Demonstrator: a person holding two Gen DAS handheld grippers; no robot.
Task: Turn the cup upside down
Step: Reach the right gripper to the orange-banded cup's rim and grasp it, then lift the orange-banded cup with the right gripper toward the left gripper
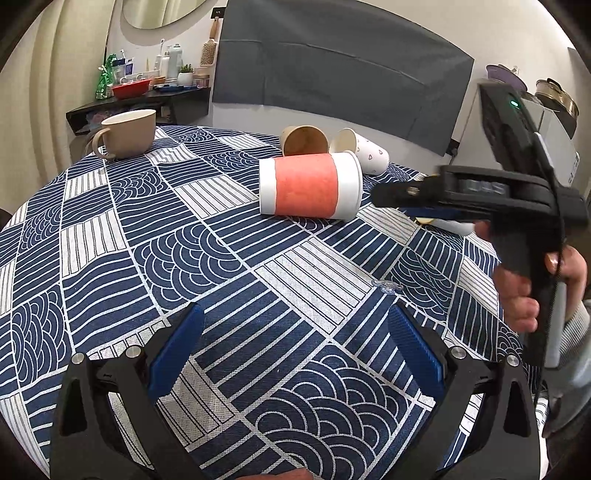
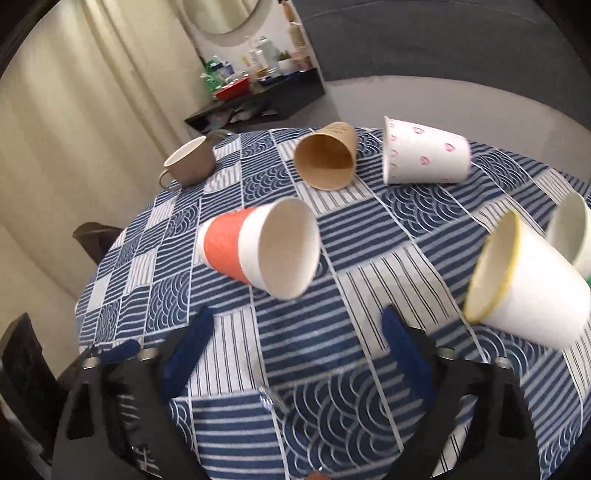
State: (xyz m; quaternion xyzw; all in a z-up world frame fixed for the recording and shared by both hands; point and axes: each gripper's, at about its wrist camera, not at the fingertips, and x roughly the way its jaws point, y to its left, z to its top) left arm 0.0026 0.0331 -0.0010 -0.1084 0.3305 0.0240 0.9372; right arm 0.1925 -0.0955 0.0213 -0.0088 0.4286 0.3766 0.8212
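Blue-padded fingers (image 2: 400, 343) of the right gripper (image 2: 295, 332) stand spread and empty, as do the left gripper (image 1: 295, 332)'s. Just ahead of the right one, the orange-banded paper cup (image 2: 258, 247) lies on its side on the patterned worktop (image 2: 351, 332), mouth toward it. This looks like the approach; next comes closing on the cup's wall, then turning it rim-down.

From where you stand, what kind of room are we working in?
Probably a home living or dining space: a round table under a blue patterned tablecloth, a wall shelf crowded with toiletries and a hairbrush, cream curtains, and a mirror above.
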